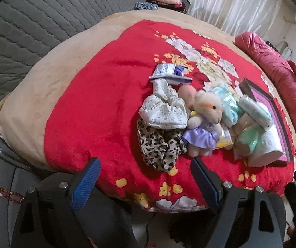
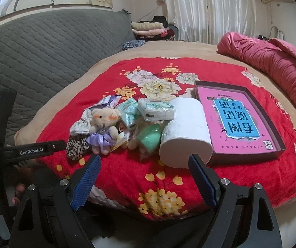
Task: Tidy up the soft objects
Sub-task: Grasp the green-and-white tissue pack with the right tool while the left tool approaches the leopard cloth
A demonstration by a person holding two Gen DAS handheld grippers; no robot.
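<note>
Where it sits upright, teddy bear (image 2: pixel 103 128) wears lilac skirt.

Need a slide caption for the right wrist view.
Open right hand-held gripper faces teddy bear, tissue packs, paper roll beside pink box.

Soft, even indoor light; strong fisheye warping, dark corners.
</note>
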